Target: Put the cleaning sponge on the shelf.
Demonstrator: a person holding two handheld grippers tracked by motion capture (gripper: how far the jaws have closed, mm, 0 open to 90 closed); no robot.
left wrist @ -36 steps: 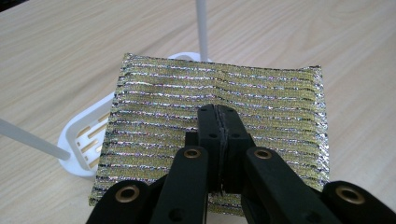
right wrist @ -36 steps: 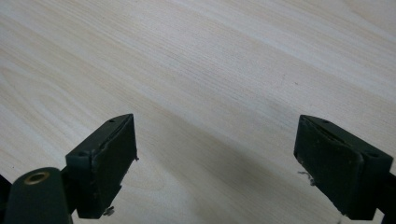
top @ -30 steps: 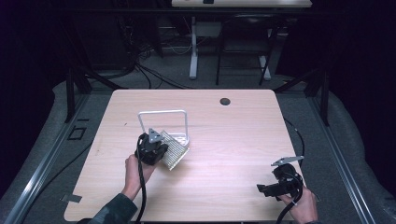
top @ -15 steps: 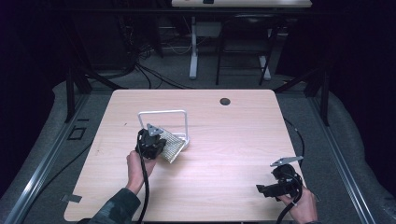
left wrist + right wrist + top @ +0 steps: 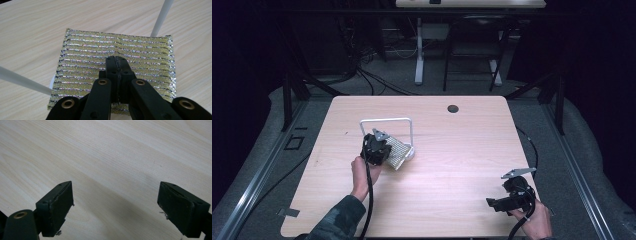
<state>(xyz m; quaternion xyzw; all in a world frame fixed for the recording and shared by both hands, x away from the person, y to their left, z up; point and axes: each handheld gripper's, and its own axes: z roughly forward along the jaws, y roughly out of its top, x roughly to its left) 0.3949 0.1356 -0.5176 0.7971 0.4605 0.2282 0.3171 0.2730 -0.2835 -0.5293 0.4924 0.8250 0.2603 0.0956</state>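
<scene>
A glittery cloth with gold and silver stripes lies spread out, tilted, at the foot of a white wire frame left of the table's centre. My left gripper is shut on the cloth's near edge; in the left gripper view the closed jaws pinch the cloth, and the frame's white rods rise on either side. Near the front right corner my right gripper is held low over bare wood. Its fingers stand wide apart with nothing between them, so this gripper is open.
The pale wooden table has a dark cable hole at the back. A white round foot of the frame sits beside the cloth. Cables trail from both grippers off the front edge. Dark floor and desk legs lie beyond.
My left gripper has carried the cloth a little away from the person, closer under the white frame. The right gripper has stayed put and open.
</scene>
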